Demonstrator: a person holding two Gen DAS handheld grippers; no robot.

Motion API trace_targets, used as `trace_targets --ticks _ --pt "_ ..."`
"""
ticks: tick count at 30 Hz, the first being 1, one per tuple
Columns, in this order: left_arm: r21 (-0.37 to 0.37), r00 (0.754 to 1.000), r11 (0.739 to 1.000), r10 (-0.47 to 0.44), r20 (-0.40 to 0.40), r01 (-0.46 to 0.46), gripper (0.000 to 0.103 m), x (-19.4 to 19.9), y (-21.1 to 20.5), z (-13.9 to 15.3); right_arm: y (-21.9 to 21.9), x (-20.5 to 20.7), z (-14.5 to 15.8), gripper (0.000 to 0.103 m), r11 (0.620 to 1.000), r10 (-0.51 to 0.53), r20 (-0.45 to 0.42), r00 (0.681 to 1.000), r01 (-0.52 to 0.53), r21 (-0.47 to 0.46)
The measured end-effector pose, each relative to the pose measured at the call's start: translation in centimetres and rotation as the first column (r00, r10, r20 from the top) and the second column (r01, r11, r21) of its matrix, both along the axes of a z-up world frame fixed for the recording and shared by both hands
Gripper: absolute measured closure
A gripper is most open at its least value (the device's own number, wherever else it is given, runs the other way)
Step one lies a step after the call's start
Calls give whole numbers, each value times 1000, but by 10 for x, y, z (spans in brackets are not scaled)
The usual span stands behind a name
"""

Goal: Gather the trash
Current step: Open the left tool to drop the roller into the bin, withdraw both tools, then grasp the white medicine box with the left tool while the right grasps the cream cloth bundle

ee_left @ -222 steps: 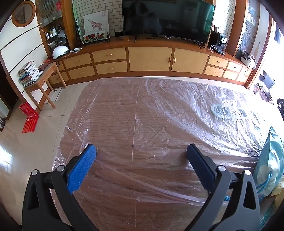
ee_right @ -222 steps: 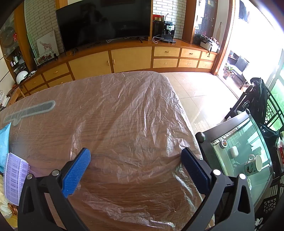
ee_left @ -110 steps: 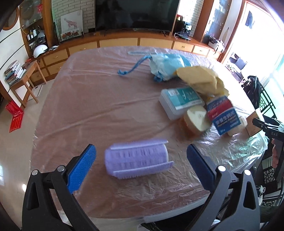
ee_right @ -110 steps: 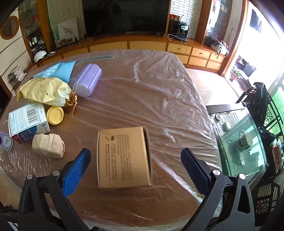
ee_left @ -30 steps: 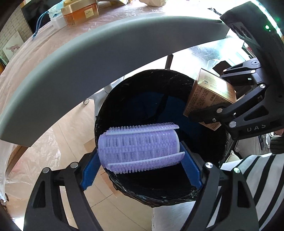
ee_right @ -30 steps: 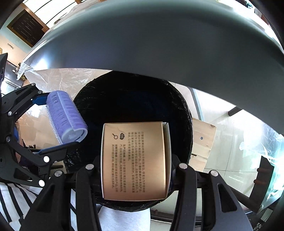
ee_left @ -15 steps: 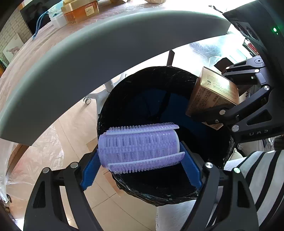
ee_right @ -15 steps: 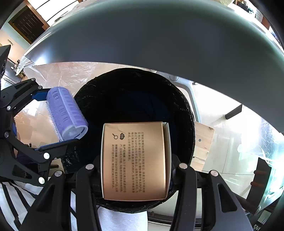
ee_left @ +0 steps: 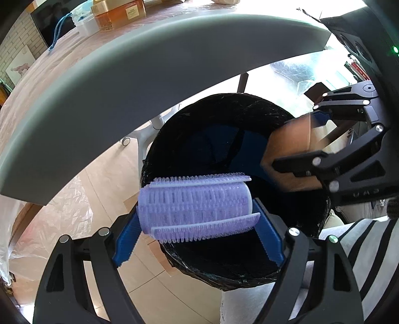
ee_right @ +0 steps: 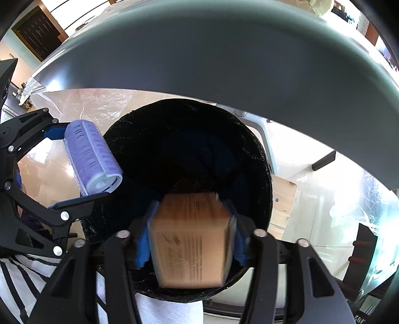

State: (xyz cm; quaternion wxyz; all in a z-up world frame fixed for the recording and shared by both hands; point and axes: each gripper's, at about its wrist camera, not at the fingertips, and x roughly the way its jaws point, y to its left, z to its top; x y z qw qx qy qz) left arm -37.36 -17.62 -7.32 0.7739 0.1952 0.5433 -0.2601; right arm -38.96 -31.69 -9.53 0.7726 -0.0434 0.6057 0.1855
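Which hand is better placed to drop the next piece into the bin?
Left: its gripper holds the purple roller over the bin. The right gripper is opening, its box falling.

A lived-in home, by the look of it: a plastic-covered desk (ee_left: 124, 82) at twelve o'clock, a dark television (ee_left: 43, 17) against a white brick wall (ee_left: 22, 47), glossy tiled floor (ee_left: 99, 189), and a black-lined bin (ee_right: 259, 159) underneath.
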Motion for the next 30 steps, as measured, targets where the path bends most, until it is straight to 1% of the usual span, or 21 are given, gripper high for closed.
trace_targets --ticks 1,2,3,7,9,10,12,15,17,18,19,20,21,22,23,25,28,30 --pt "-5 1000 1000 -1 -4 1 17 0 0 0 0 0 2 38 1000 -2 3 1000 2 2" --pt "-5 1000 1000 2 -1 -2 12 0 1 0 -1 -1 4 34 1000 -4 8 1000 4 8" --pt "-6 1000 1000 4 2 -4 9 0 1 0 -1 -2 7 31 1000 -7 12 1000 7 10" --pt "-31 1000 999 21 4 -21 9 -3 8 5 -9 -5 21 24 999 -29 36 999 28 24" --pt "-54 1000 998 27 -13 -28 9 -3 12 6 -15 -5 26 21 999 -37 46 998 36 37" --pt "-62 999 998 32 -23 -33 9 -3 13 7 -18 -5 30 20 999 -40 51 998 38 37" --pt "-65 999 997 37 -18 -38 9 -5 15 10 -24 -9 40 20 999 -39 63 997 37 33" --pt "-83 999 996 33 29 -30 9 -14 14 33 -32 -17 62 20 998 -29 96 995 24 53" --pt "-116 996 993 25 83 -15 9 -26 16 57 -41 -25 88 19 997 -26 161 987 14 73" --pt "-130 993 991 26 113 -12 9 -28 18 69 -45 -28 98 14 997 -29 191 981 14 79" --pt "-142 987 990 32 157 -9 7 -30 20 85 -51 -29 111 9 997 -41 236 971 24 77" --pt "-147 975 989 44 216 -12 2 -31 21 101 -56 -27 122 8 997 -57 275 960 39 72" --pt "-147 965 989 54 257 -16 1 -31 23 110 -62 -21 133 7 996 -80 316 945 63 66" --pt "-141 945 990 71 320 -27 1 -27 23 122 -64 -15 138 6 995 -97 334 938 81 63" --pt "-134 929 990 83 360 -36 1 -20 22 132 -69 -6 143 6 993 -116 349 930 100 62" --pt "-132 912 991 82 403 -30 1 -5 18 143 -72 12 148 6 989 -148 375 915 141 46" --pt "-89 888 996 62 456 -23 1 23 5 146 -77 45 144 6 983 -171 377 910 182 6" --pt "-64 879 998 34 475 -4 1 40 -6 142 -78 67 137 6 981 -192 351 916 192 35"
